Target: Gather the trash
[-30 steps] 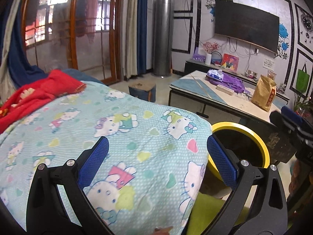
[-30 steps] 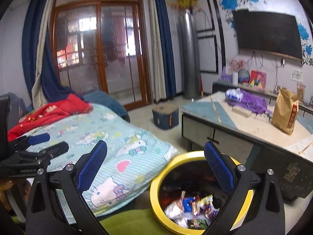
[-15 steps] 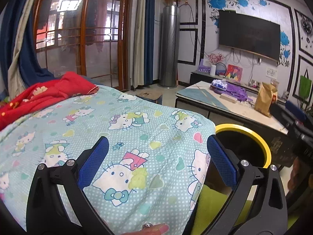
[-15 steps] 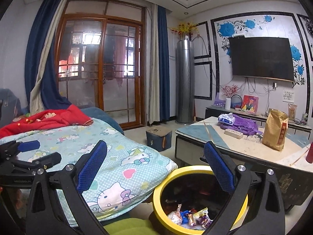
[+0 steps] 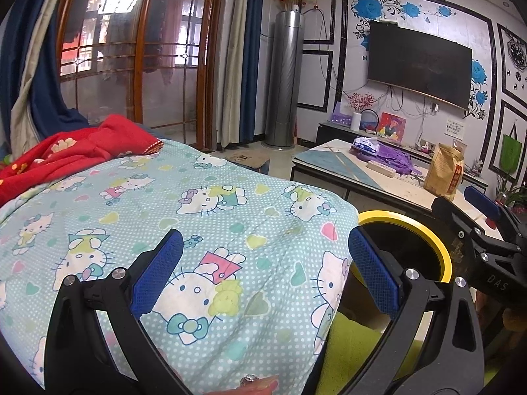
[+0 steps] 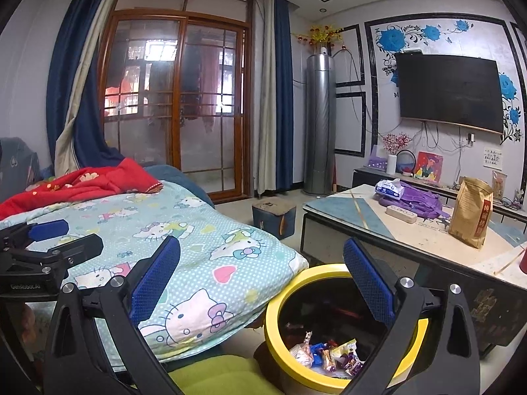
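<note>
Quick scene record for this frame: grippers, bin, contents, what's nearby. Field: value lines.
left gripper: open, holding nothing, over the cartoon-cat blanket
right gripper: open, holding nothing, above the bin
bin: yellow rim, dark inside, on the floor between blanket and low table
bin contents: candy wrappers at the bottom
table items: gold bag, purple cloth

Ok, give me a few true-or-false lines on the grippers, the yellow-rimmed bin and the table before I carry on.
1. Both the left gripper and the right gripper are open and empty. True.
2. The yellow-rimmed round black bin is empty. False: colourful snack wrappers lie inside.
3. A brown paper bag stands upright on the low table. True.
4. The wall-mounted television is showing a picture. False: its screen is dark.
</note>
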A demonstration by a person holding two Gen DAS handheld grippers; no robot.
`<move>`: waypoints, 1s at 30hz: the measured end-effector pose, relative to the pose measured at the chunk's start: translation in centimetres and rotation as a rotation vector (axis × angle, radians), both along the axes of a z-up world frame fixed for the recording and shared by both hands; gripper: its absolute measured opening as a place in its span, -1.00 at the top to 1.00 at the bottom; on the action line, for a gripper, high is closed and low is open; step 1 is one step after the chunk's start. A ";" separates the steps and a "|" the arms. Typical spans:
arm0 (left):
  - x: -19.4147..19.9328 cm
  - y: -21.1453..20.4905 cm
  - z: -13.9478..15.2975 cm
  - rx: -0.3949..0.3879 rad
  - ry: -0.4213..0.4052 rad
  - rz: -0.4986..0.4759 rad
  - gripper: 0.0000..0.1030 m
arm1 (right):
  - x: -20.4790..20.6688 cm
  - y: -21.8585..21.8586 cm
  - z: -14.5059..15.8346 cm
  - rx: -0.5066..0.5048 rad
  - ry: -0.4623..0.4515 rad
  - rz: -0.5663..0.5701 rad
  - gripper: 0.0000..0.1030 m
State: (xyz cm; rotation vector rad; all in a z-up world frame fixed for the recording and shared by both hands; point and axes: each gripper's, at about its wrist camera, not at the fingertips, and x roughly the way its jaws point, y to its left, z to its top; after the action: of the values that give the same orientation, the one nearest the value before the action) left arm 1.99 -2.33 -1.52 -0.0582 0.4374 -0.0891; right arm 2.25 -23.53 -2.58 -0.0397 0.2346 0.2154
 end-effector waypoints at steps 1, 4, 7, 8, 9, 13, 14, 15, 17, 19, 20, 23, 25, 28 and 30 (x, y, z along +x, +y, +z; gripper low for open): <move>0.0 0.0 0.0 -0.001 0.000 0.001 -0.79 | 0.0 0.0 -0.1 0.000 0.002 0.001 -0.88; 0.0 0.0 0.0 -0.002 -0.001 0.000 -0.79 | 0.0 0.0 -0.1 0.000 0.001 0.000 -0.88; -0.1 0.0 0.1 0.000 -0.006 -0.001 -0.79 | 0.1 0.0 -0.3 0.002 0.001 -0.004 -0.88; -0.1 -0.1 0.1 -0.001 -0.007 -0.002 -0.79 | 0.1 0.0 -0.4 0.001 0.001 -0.004 -0.88; -0.1 -0.1 0.1 -0.002 -0.008 -0.002 -0.79 | 0.1 0.0 -0.4 0.001 0.001 -0.005 -0.88; -0.2 -0.1 0.1 -0.002 -0.010 -0.001 -0.79 | 0.1 -0.1 -0.3 0.002 0.001 -0.003 -0.88; -0.2 -0.1 0.1 -0.002 -0.009 -0.002 -0.79 | 0.1 0.0 -0.4 0.001 0.001 -0.003 -0.88; -0.2 -0.1 0.2 -0.003 -0.010 -0.002 -0.79 | 0.1 0.0 -0.3 0.001 0.001 -0.004 -0.88; -0.2 -0.1 0.2 -0.001 -0.009 -0.001 -0.79 | 0.1 0.0 -0.3 0.000 0.001 -0.005 -0.88; -0.2 -0.1 0.1 -0.002 -0.009 -0.002 -0.79 | 0.1 -0.1 -0.3 0.001 0.002 -0.004 -0.88; -0.2 -0.2 0.1 -0.002 -0.007 -0.002 -0.79 | 0.1 -0.1 -0.3 0.001 0.001 -0.004 -0.88; -0.3 -0.1 0.1 -0.002 -0.011 0.000 -0.79 | 0.1 -0.1 -0.3 0.001 0.002 -0.004 -0.88; -0.2 -0.1 0.1 -0.003 -0.010 -0.002 -0.79 | 0.1 -0.1 -0.3 0.001 0.002 -0.004 -0.88; -0.3 -0.1 0.2 -0.002 -0.010 -0.001 -0.79 | 0.1 0.0 -0.3 0.001 0.001 -0.004 -0.88; -0.2 -0.1 0.1 -0.002 -0.010 -0.002 -0.79 | 0.1 -0.1 -0.2 0.001 0.001 -0.004 -0.88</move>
State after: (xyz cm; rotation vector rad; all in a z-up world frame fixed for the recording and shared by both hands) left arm 1.74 -2.44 -1.38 -0.0597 0.4270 -0.0921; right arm 2.40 -23.64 -2.82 -0.0378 0.2358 0.2119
